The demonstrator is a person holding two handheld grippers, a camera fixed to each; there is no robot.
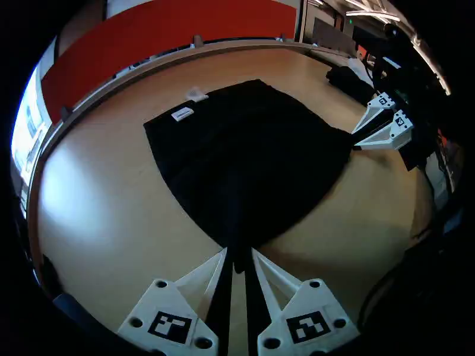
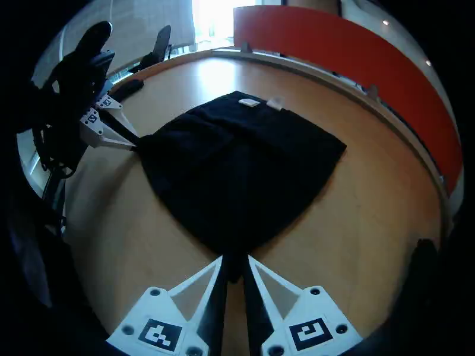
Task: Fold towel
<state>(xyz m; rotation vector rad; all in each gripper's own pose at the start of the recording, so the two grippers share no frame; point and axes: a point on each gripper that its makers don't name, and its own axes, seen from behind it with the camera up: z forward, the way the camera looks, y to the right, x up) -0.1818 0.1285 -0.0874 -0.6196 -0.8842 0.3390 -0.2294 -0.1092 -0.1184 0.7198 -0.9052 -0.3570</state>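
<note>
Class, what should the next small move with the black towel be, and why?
Probably lift both corners slightly: the left gripper and right gripper each pinch a corner of the flat black cloth towel, ready to fold it toward the far edge.

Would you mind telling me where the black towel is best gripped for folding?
By its corners, coming in low over the table from outside: the towel lies flat, so only the corners give thin edges. Left gripper and right gripper each pinch one.

Left tool [image 1: 240,254] and right tool [image 2: 236,260], both held low, each pinch a towel [image 1: 249,154] corner.
</note>
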